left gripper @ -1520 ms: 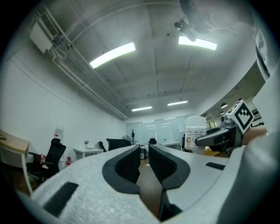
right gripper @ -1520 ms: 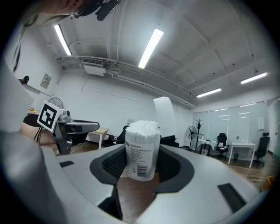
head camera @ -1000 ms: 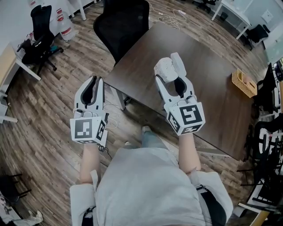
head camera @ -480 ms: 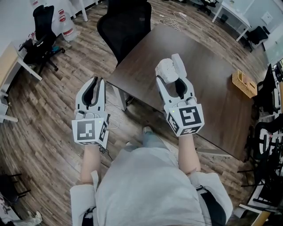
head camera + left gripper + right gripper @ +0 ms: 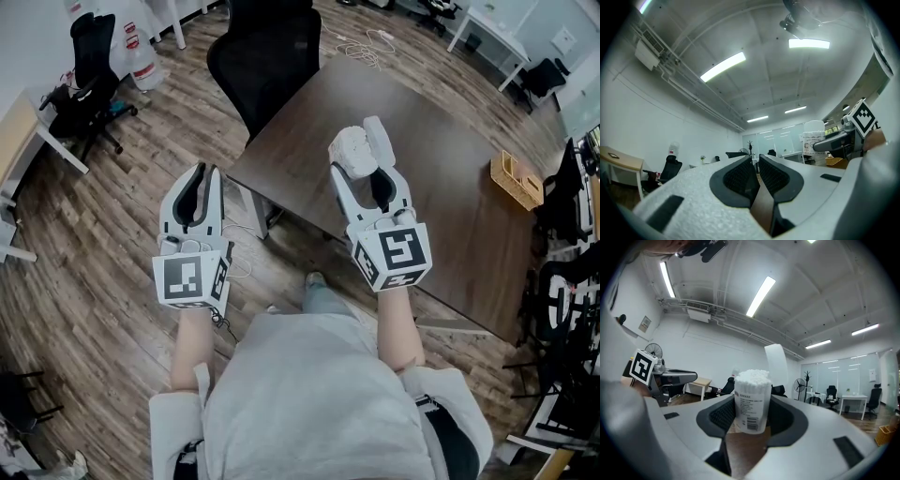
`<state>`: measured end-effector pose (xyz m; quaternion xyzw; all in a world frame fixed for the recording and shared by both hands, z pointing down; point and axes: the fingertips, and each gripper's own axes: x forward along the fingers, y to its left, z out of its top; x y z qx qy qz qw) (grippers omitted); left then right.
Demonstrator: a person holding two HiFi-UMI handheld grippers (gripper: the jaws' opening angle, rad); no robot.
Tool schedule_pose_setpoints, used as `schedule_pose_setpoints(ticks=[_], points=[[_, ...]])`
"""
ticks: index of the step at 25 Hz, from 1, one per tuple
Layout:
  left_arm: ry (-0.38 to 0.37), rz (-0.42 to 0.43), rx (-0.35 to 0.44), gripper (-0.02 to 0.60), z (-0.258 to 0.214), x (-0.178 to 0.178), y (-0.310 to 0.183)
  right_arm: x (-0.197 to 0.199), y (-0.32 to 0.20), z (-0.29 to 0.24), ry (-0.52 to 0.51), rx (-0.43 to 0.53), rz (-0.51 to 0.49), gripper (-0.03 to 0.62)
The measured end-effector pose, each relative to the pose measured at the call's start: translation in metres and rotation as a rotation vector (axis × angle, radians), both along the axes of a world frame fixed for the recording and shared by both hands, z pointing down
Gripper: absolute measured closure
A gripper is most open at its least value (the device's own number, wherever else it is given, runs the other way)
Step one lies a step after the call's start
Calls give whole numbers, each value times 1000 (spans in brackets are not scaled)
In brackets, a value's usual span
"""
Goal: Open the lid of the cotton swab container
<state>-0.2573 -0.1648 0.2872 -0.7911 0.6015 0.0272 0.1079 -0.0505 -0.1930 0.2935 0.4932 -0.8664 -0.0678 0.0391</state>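
My right gripper (image 5: 366, 171) (image 5: 751, 420) is shut on the cotton swab container (image 5: 351, 147) (image 5: 751, 404), a small clear tub with a printed label, held upright above the near edge of the dark table (image 5: 450, 178). Its flip lid (image 5: 378, 137) (image 5: 780, 365) stands open behind the white swab heads (image 5: 752, 376). My left gripper (image 5: 199, 173) (image 5: 756, 164) hangs over the floor to the left of the table, apart from the container. Its pads nearly touch, with nothing between them. From the left gripper view, the container (image 5: 813, 139) shows at the right.
A black office chair (image 5: 266, 47) stands at the table's far left corner. A wicker basket (image 5: 517, 176) sits near the table's right edge, and a white cable (image 5: 367, 39) lies at its far end. More chairs and desks stand around on the wood floor.
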Motion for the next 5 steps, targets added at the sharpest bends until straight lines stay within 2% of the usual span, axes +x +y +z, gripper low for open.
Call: schedule_pose_setpoints(ticks=[5], points=[[5,6,2,517,-2,1,-3,-1,-3,0,0,1,0,401]])
